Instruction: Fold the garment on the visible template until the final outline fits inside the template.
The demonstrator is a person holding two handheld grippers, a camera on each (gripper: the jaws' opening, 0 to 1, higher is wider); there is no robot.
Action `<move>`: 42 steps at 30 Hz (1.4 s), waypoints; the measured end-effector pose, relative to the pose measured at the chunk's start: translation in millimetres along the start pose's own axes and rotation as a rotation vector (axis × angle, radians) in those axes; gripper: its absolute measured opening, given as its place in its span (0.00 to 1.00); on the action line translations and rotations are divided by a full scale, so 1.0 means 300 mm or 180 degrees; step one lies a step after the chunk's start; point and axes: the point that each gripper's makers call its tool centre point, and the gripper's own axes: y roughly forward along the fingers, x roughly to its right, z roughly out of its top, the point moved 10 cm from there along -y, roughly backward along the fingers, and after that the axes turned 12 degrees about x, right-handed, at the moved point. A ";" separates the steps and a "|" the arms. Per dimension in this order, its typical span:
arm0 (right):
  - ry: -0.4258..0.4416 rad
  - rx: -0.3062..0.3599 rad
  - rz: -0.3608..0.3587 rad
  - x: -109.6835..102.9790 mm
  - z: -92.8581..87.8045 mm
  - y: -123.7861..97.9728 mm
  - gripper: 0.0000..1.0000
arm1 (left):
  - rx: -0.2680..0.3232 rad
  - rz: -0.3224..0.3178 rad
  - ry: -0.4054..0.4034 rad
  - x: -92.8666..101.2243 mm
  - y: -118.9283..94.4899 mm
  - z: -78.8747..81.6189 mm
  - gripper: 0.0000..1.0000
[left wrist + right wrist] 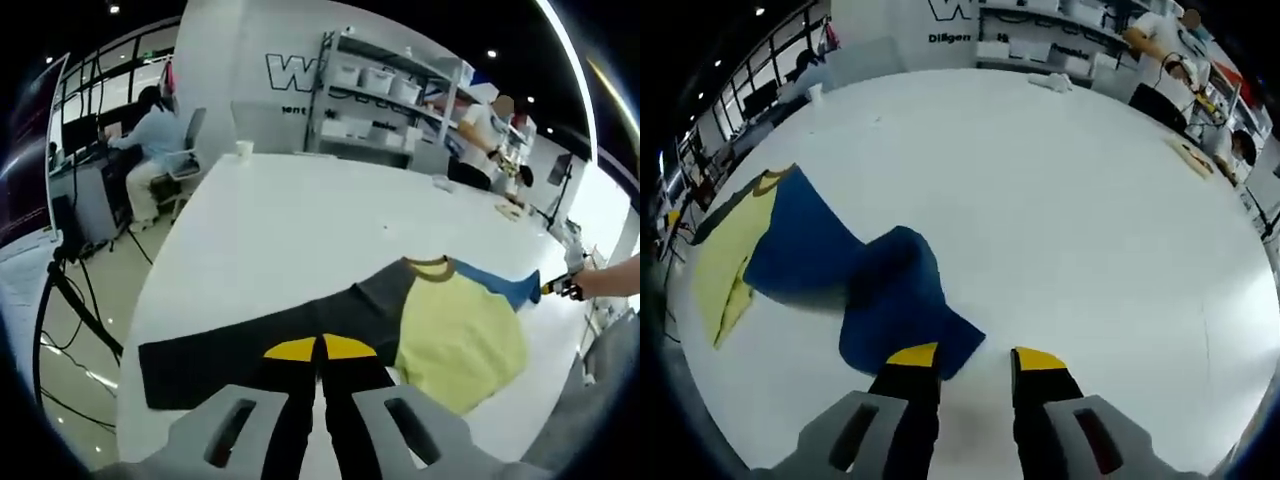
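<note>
Grey sleeve (230, 360) pinched by left gripper (318, 350); right gripper (975, 358) gapes beside blue sleeve (895, 300)

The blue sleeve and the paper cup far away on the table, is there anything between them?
No. In the right gripper view, only bare white table lies between the blue sleeve and the paper cup.

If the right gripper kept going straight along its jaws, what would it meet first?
Likely nothing soon: ahead of the right gripper lies bare white table. The blue sleeve of the garment sits just left of that line, beside the left jaw; contact there is unclear.
</note>
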 end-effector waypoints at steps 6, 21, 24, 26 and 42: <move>0.0141 0.0004 0.0077 -0.040 -0.019 0.000 0.22 | -0.0004 0.0020 0.0010 -0.005 -0.010 -0.002 0.00; 0.0101 0.0306 -0.0363 0.006 0.031 -0.158 0.00 | 0.0013 -0.0021 0.0026 0.018 -0.010 -0.009 0.00; 0.0091 0.0189 -0.0591 0.021 0.026 -0.211 0.00 | -0.0003 -0.0058 0.0028 0.030 -0.004 -0.015 0.00; 0.0185 0.0235 -0.0575 0.021 0.024 -0.229 0.00 | -0.0003 -0.0081 0.0029 0.038 -0.003 -0.015 0.00; -0.0063 -0.0040 -0.0542 0.006 0.080 -0.263 0.00 | 0.0004 -0.0111 0.0070 0.029 -0.029 -0.008 0.00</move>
